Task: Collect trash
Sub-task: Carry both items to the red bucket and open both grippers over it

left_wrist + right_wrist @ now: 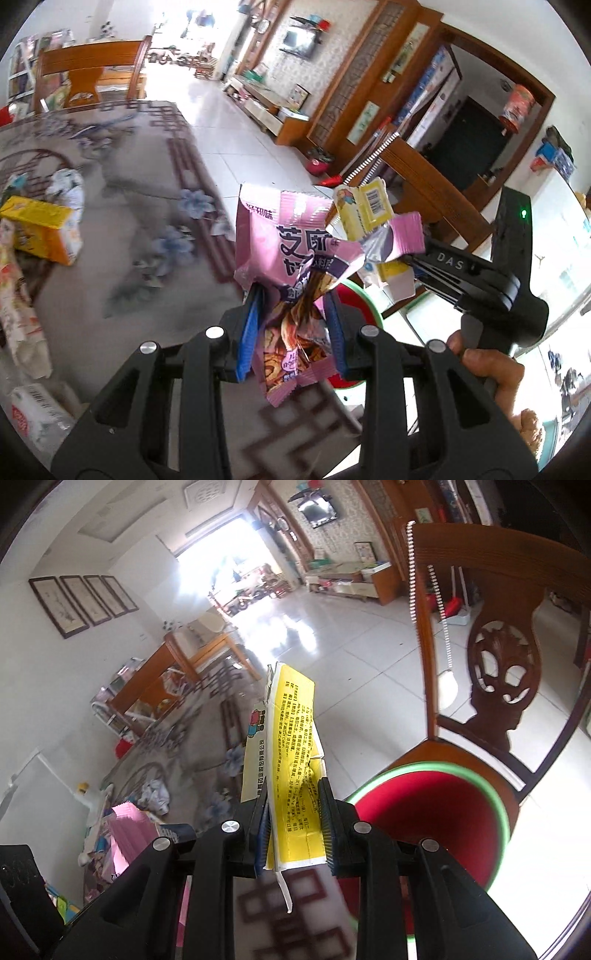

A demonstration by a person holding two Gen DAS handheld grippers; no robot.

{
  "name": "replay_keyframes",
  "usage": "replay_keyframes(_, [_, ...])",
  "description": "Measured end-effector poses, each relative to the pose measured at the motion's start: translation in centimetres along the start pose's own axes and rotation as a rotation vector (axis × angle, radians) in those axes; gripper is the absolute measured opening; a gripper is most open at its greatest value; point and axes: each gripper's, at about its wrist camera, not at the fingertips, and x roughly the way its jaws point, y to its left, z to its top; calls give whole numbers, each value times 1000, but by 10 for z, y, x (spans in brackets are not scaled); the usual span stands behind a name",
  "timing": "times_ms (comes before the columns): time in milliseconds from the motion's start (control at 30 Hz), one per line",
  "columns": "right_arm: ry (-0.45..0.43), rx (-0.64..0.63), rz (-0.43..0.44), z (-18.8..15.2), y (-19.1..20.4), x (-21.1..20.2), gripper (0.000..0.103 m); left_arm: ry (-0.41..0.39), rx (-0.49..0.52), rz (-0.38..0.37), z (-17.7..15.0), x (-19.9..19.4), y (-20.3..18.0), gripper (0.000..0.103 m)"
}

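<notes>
My left gripper (pixel 293 314) is shut on a crumpled pink snack wrapper (pixel 284 254) and holds it up above the table edge. My right gripper (pixel 293 801) is shut on a flattened yellow and white carton (pixel 291 753). In the left wrist view that carton (pixel 364 212) and the right gripper (pixel 424 258) are just to the right of the pink wrapper. A red basin with a green rim (pixel 432 812) sits on a wooden chair just right of both grippers; part of it shows in the left wrist view (pixel 354 295). The pink wrapper also shows at lower left of the right wrist view (pixel 129 830).
The patterned table (pixel 155 229) carries more trash at its left: a yellow box (pixel 44 229), crumpled white paper (pixel 68 188), a long printed wrapper (pixel 18 306) and a white pack (pixel 33 417). A carved wooden chair (pixel 491 686) holds the basin. Tiled floor (pixel 369 664) lies beyond.
</notes>
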Motion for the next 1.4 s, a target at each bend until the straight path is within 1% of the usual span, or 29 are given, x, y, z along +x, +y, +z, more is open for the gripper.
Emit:
replay_keyframes(100, [-15,23,-25,4,-13,-5,22,12,20,-4,0,9,-10,32])
replay_keyframes(200, [-30,55,-55,7,-28,-10,22,41,22,-2,0,23,-17,32])
replay_keyframes(400, [-92,118,-108,14,-51,-23,22,110,31,-10,-5,53,-31,32])
replay_keyframes(467, [-87,128,-114,14,-55,-23,23,128,40,-11,-7,61,-35,32])
replay_keyframes(500, [-81,134,-117,15,-57,-21,23,142,45,-15,-8,66,-38,34])
replay_keyframes(567, [-75,138,-120,15,-60,-20,23,157,51,-16,-10,72,-42,35])
replay_keyframes(767, [-82,146,-135,14,-62,-21,23,180,62,-24,-16,81,-47,35])
replay_keyframes(833, [-83,148,-141,15,-63,-21,23,181,58,-30,-17,83,-47,41])
replay_keyframes(900, [-85,149,-149,15,-63,-21,22,182,51,-43,-17,84,-47,54])
replay_keyframes(933, [-84,149,-153,15,-64,-20,23,184,46,-49,-17,84,-46,58])
replay_keyframes(967, [-81,150,-158,15,-64,-19,25,185,41,-52,-18,84,-46,68])
replay_keyframes(1000, [-79,152,-164,14,-64,-19,28,183,37,-56,-18,83,-45,71])
replay_keyframes(1067, [-87,175,-171,14,-65,-21,51,181,32,-63,-19,81,-45,71])
replay_keyframes(1167, [-115,187,-176,15,-65,-25,52,186,22,-73,-20,78,-43,71])
replay_keyframes(1200, [-116,182,-178,15,-64,-25,52,184,20,-75,-21,76,-42,71])
replay_keyframes(1267, [-111,173,-176,15,-61,-23,57,179,19,-76,-22,73,-41,71])
replay_keyframes(1400, [-116,172,-170,16,-55,-20,60,175,5,-77,-22,70,-35,71])
